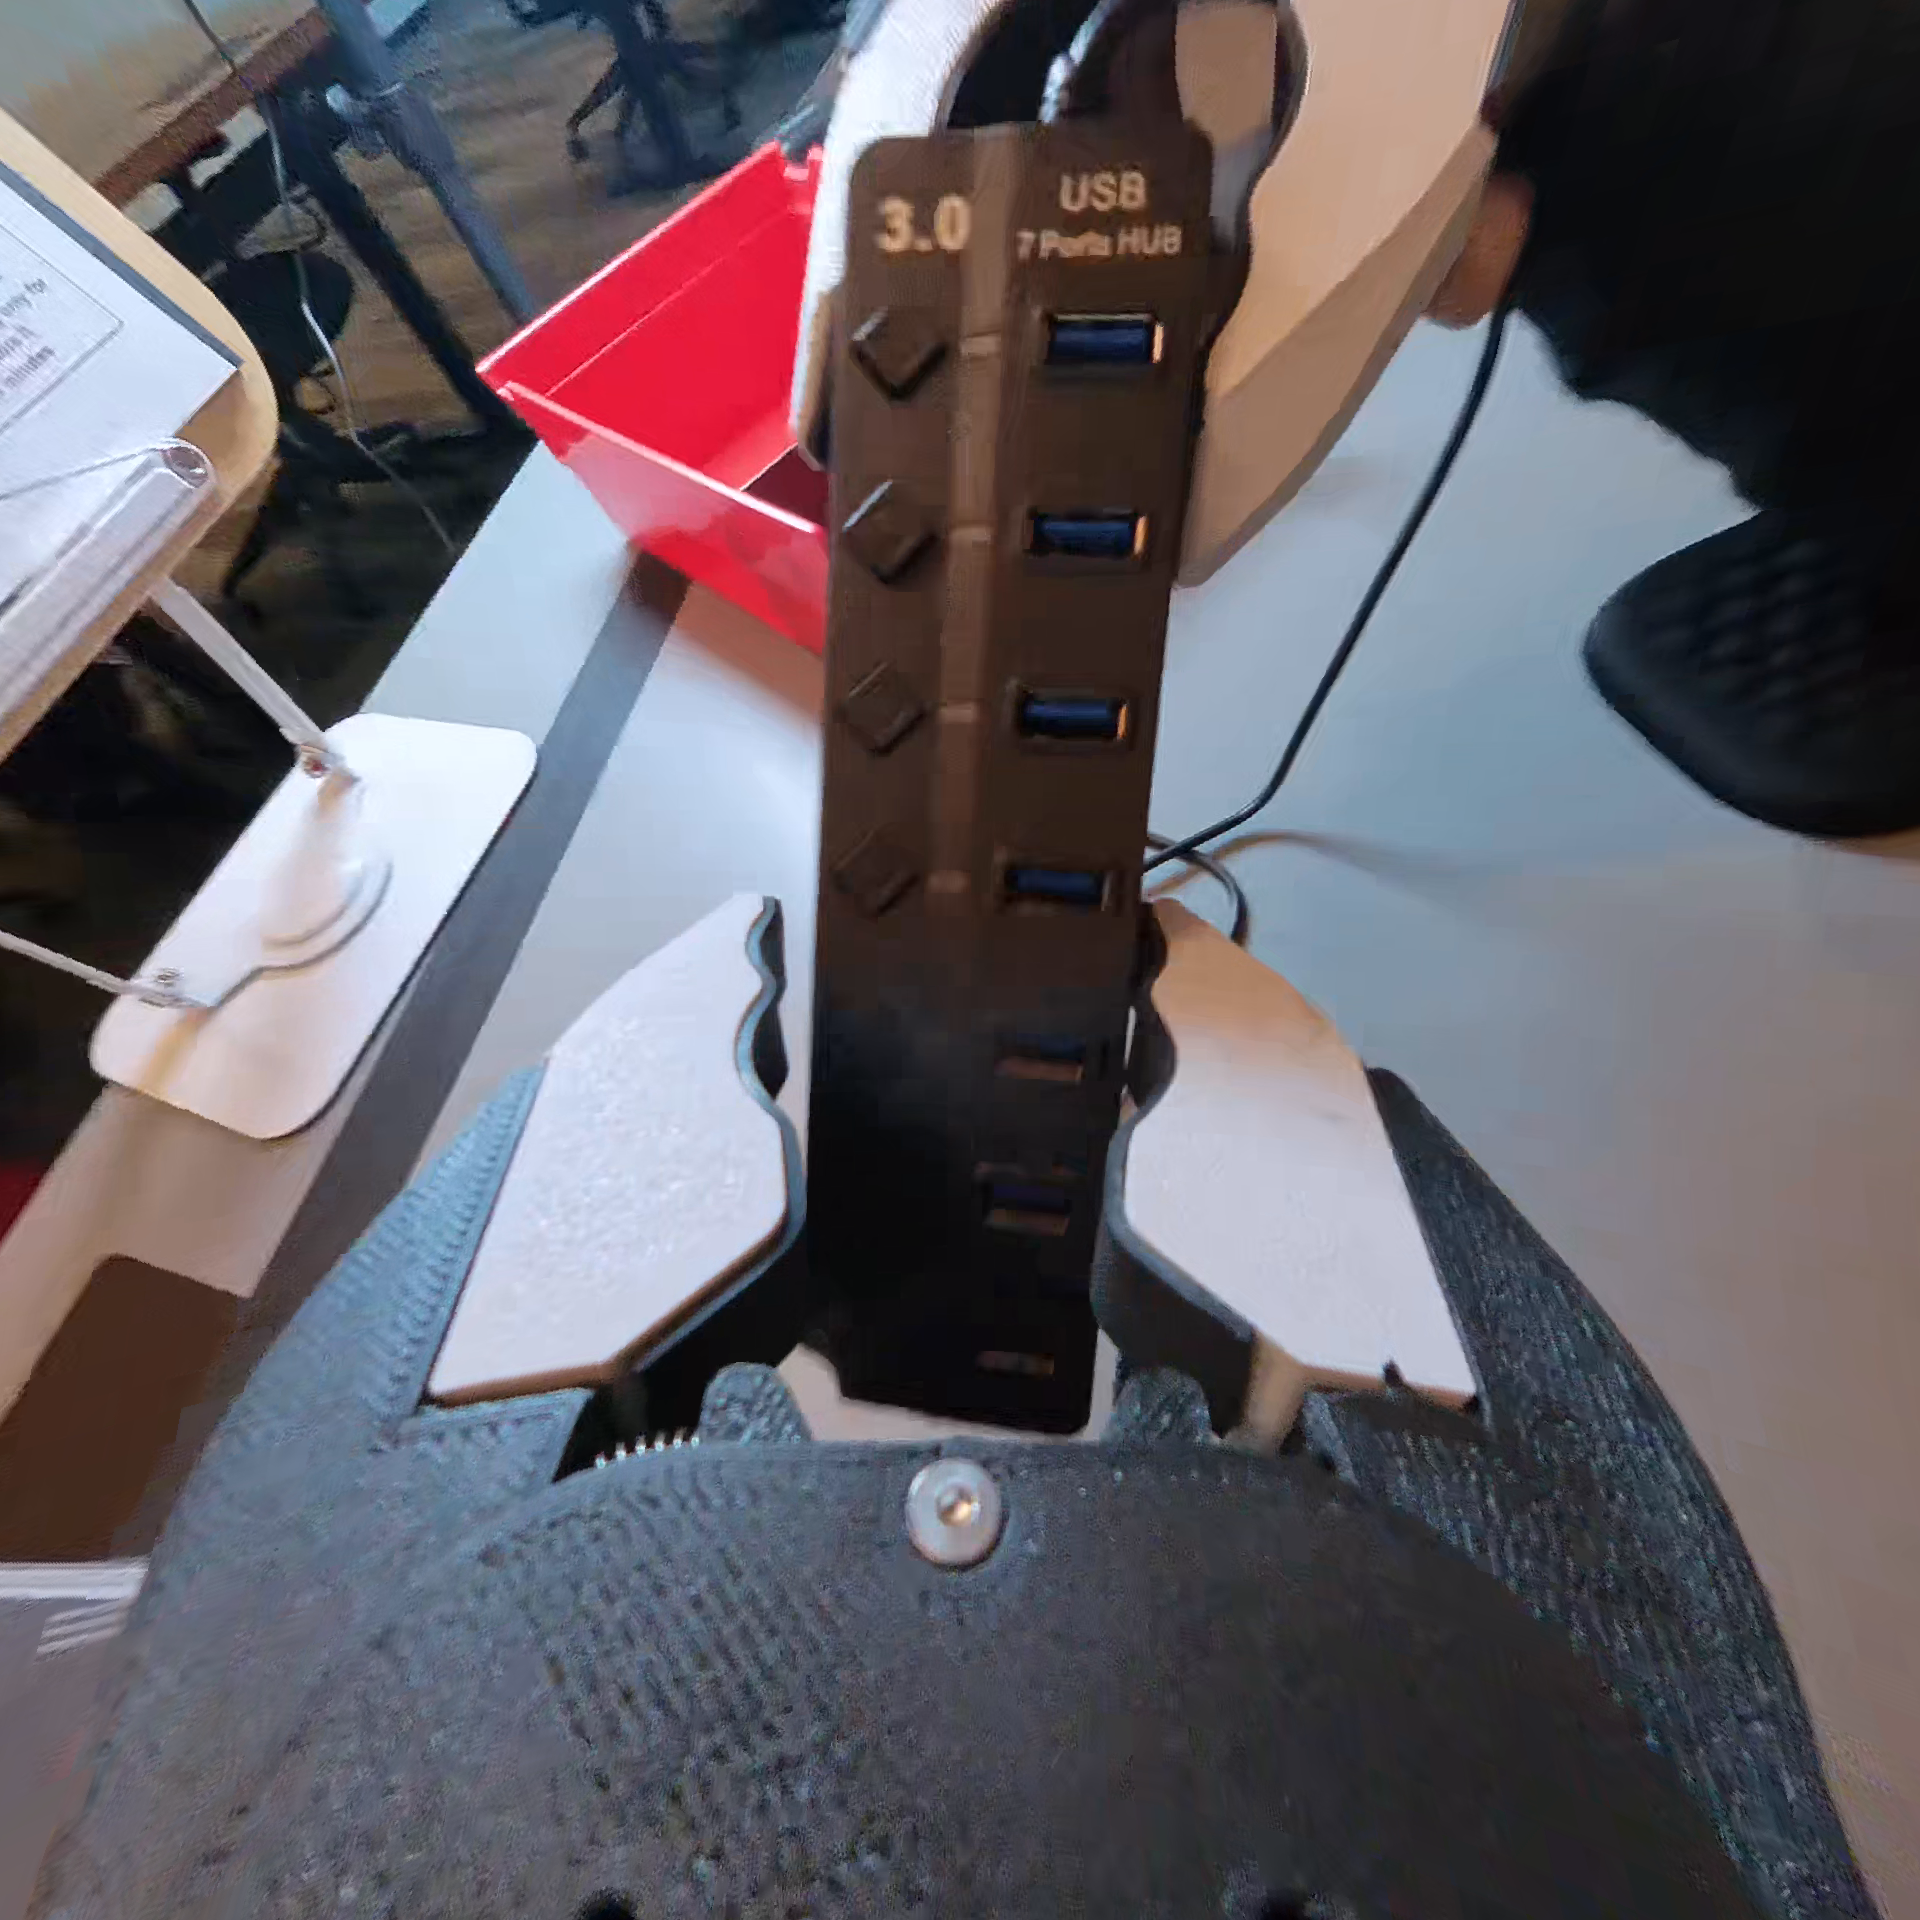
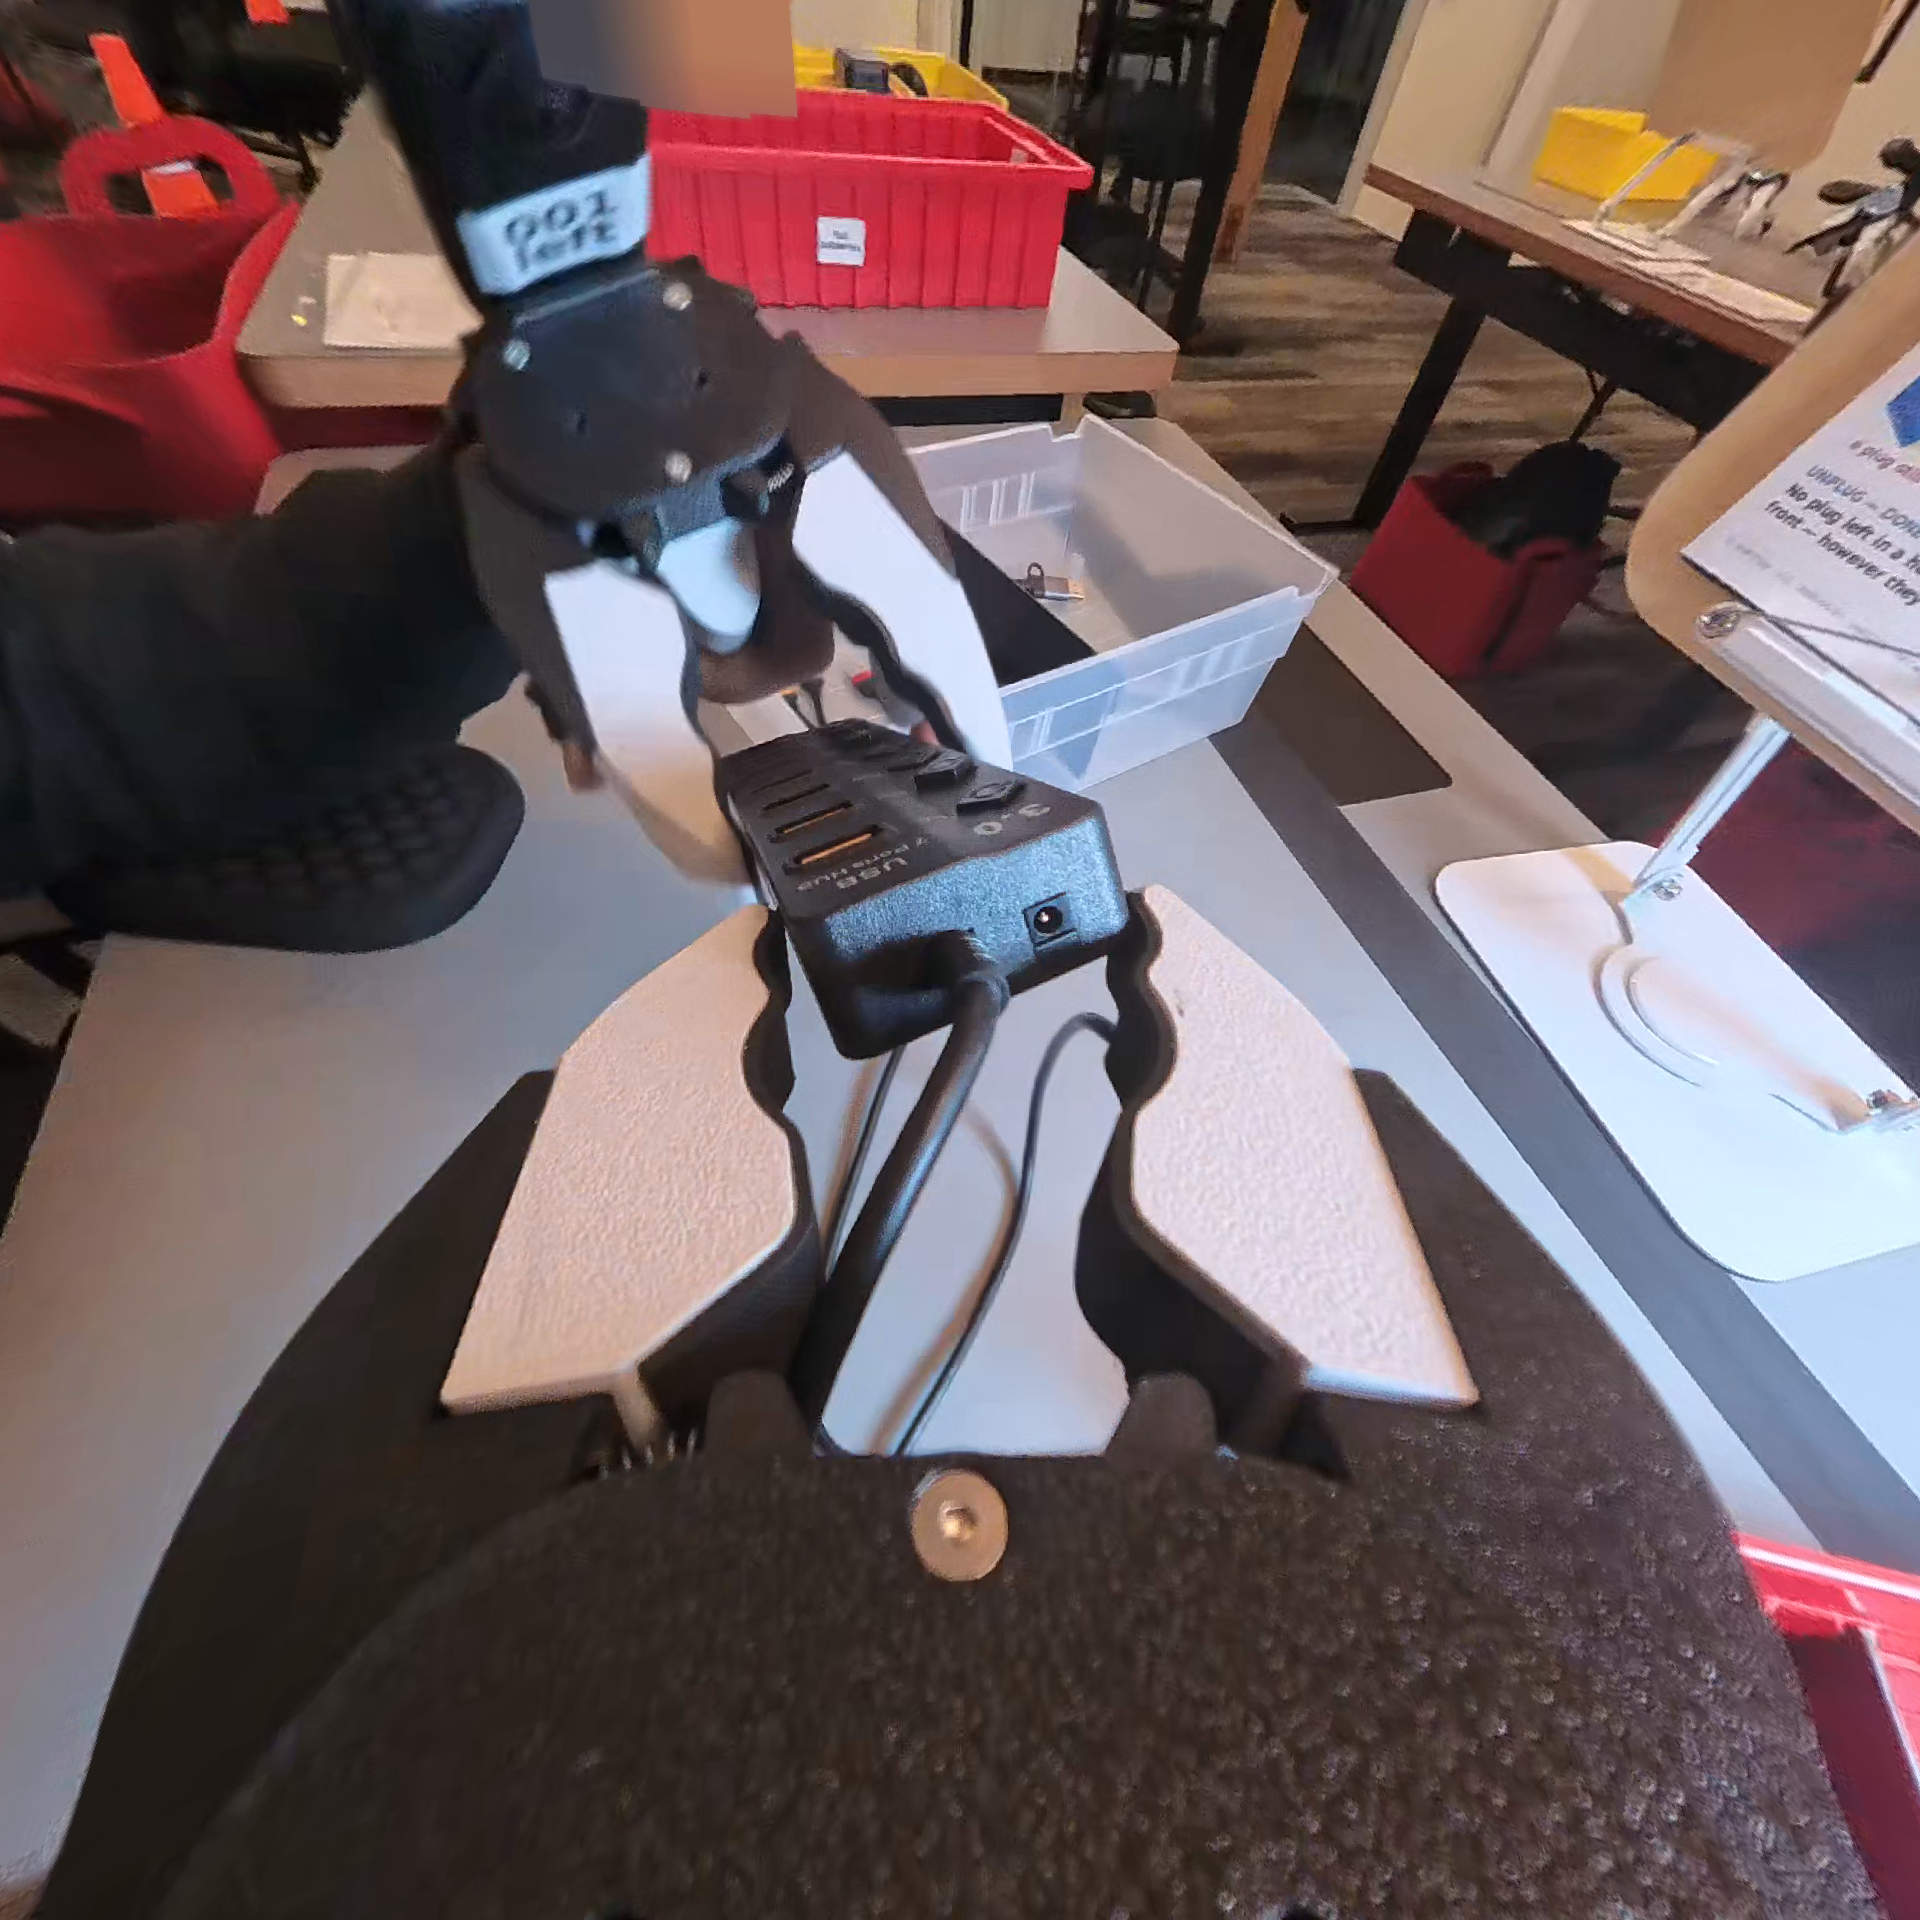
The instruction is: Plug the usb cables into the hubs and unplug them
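In the left wrist view, the black USB hub [image 1: 987, 790] is clamped lengthwise between the fingers of the left gripper [image 1: 961, 935], which are closed against its two long sides. A column of blue ports and a column of square buttons face the camera, and every visible port is empty.

In the right wrist view, the cabled end of the hub is seen lodged between the tips of the right gripper [image 2: 951, 935], whose fingers are set narrowly against its sides. A black cable [image 2: 914, 1122] is trailed from that end, back between the fingers, over the grey table [image 2: 260, 1143].

Farther off, a clear bin [image 2: 1143, 613] is placed on the table, and a red bin [image 2: 862, 208] is set on another table behind it.
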`<action>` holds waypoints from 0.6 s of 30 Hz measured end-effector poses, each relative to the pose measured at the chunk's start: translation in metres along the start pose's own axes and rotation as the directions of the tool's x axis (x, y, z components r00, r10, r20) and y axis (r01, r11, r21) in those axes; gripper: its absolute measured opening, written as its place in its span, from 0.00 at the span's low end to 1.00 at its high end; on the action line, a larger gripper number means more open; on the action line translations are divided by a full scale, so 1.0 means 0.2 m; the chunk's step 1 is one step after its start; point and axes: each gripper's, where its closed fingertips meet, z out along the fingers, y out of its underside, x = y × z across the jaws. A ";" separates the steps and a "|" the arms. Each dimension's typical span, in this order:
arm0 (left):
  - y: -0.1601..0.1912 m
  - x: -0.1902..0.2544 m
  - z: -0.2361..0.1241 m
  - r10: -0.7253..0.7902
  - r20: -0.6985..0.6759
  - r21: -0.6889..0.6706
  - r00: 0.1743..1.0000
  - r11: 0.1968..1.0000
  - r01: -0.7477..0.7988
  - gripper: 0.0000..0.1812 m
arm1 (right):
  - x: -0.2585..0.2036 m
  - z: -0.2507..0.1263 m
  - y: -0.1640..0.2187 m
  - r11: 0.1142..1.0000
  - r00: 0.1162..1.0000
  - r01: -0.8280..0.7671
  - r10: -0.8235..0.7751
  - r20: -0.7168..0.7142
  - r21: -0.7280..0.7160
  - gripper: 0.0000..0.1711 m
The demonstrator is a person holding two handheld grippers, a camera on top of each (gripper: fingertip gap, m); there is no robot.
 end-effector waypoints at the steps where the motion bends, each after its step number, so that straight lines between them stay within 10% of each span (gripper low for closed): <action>1: 0.01 0.01 0.03 0.029 0.015 -0.018 0.999 0.999 -0.029 0.35 | -0.01 0.01 -0.01 1.000 1.000 0.007 -0.007 -0.007 -0.007 0.35; 18: 0.20 0.16 0.04 0.074 -0.222 -0.161 0.972 0.981 -0.111 0.32 | -0.18 0.21 0.24 0.949 0.982 0.176 -0.152 0.109 -0.261 0.35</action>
